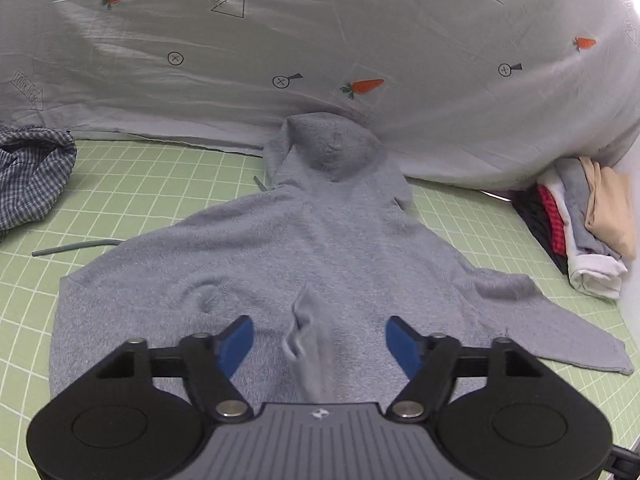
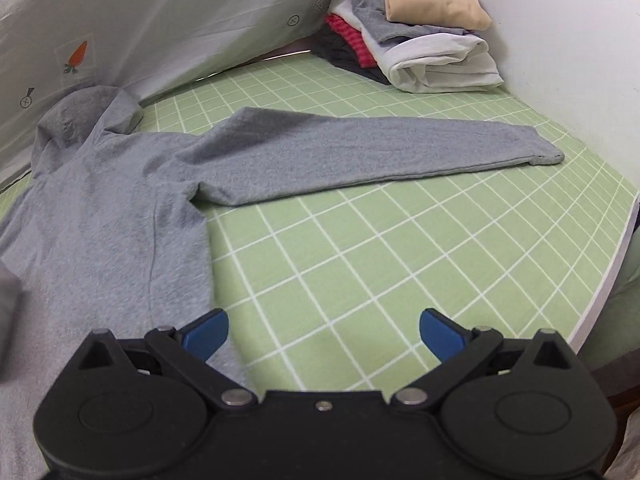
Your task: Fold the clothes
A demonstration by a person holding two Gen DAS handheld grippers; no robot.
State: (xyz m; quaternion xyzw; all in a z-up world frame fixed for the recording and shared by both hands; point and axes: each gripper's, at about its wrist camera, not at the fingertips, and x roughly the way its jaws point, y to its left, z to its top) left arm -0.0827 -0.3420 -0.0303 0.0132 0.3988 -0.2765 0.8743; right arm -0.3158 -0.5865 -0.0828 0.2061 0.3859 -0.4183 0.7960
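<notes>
Left gripper (image 1: 319, 338) is hanging spread over the gray hoodie (image 1: 304, 240), a blurred cuff (image 1: 306, 344) between its fingers. Right gripper (image 2: 323, 330) is hovering spread over the green grid mat (image 2: 360, 240).

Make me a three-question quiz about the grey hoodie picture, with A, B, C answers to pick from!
1. Where is the pile of folded clothes?
A. at the far right corner of the green checked mat
B. on top of the hoodie
C. on the floor

2. What colour is the hooded sweatshirt?
A. red
B. grey
C. yellow

3. How is the long sleeve in the right wrist view lying?
A. rolled into a ball
B. tucked under the body
C. stretched out flat on the mat

Answers: 1 A, the pile sits at the mat's far edge beside the carrot-print sheet. 2 B, its knit is grey all over. 3 C, the sleeve lies straight, cuff pointing right.
</notes>
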